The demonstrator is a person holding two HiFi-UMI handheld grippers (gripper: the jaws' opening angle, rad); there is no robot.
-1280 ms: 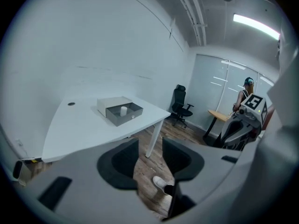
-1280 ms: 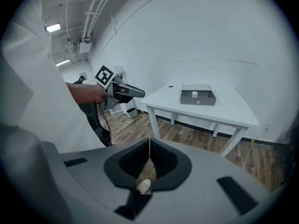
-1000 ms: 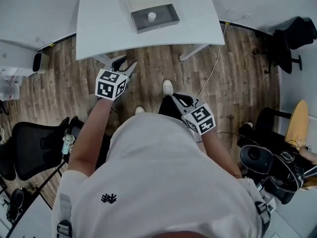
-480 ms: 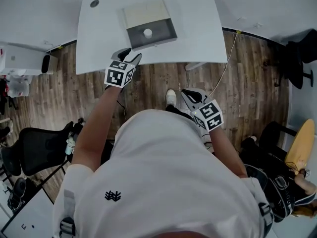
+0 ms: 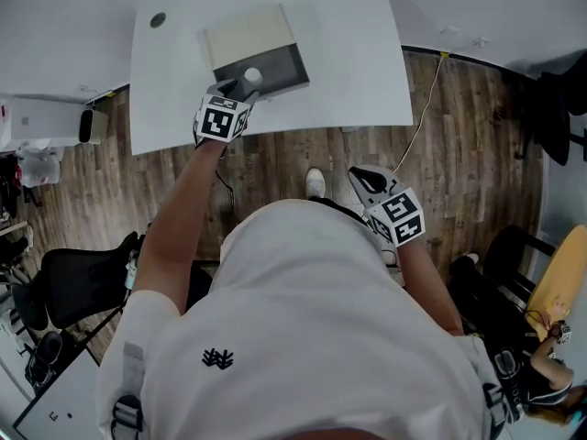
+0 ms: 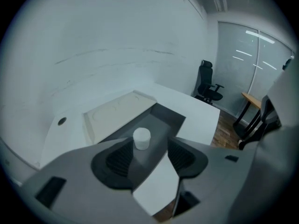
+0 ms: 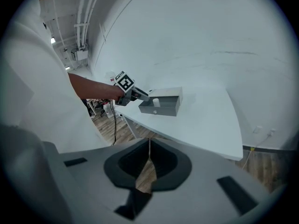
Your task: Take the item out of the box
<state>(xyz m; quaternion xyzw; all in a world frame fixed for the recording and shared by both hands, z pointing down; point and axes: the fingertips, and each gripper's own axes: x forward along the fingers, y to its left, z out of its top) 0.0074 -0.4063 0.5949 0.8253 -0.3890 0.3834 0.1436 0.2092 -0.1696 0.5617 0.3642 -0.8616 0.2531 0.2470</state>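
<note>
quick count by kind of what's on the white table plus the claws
grey box tray: 1
cream box cover: 1
small white cylinder: 1
claws: 2, left claw opening and empty, right claw shut
total: 5

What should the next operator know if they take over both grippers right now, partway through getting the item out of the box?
Grippers: the left gripper has its jaws opening with nothing gripped. It is poised at the near edge of the box, lined up with the item. The right gripper is shut and empty, held back from the table, over the floor.
Things: the gray box sits open on the white table, and the small white item stands upright inside it.
Done: the left gripper has reached the box.
Left to do: close on the item and lift it out.
</note>
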